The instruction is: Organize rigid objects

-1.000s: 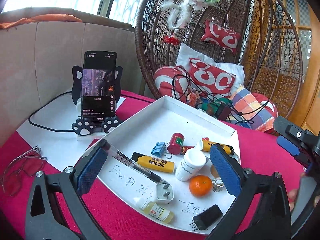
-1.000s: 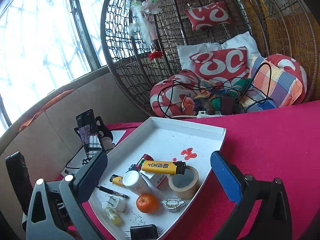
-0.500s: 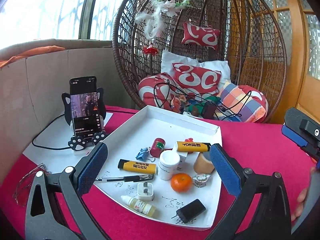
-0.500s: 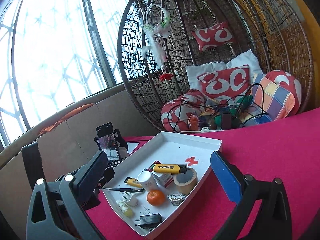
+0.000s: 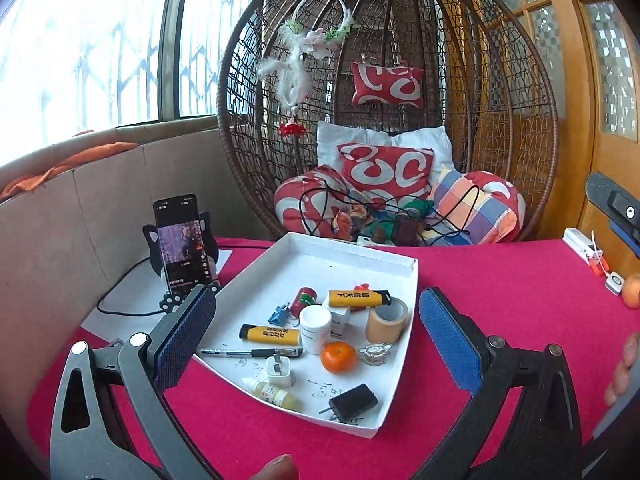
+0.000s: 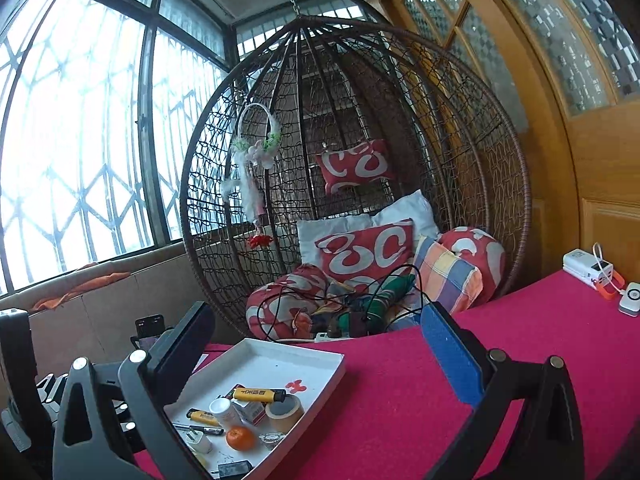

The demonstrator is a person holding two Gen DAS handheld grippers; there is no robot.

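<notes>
A white tray (image 5: 352,250) on the pink table holds several small things: two yellow lighters (image 5: 270,334), a white bottle (image 5: 315,323), a tape roll (image 5: 386,320), an orange (image 5: 338,357), a pen (image 5: 248,353), a white charger (image 5: 279,369), a black charger (image 5: 354,399) and a dropper bottle (image 5: 274,394). My left gripper (image 5: 316,340) hangs open above and in front of the tray, holding nothing. The right gripper (image 6: 316,352) is open too, raised high to the tray's (image 6: 320,384) right, empty.
A phone on a cat-shaped stand (image 5: 180,240) is left of the tray, its cable trailing. A wicker hanging chair (image 5: 384,100) full of cushions rises behind the table. A white power bank (image 6: 588,268) and a small round device (image 6: 630,298) lie far right. A fingertip (image 5: 278,468) shows at the bottom.
Both grippers have pulled up and back from the tray, so it looks smaller and lower. The things in the tray have not moved.
</notes>
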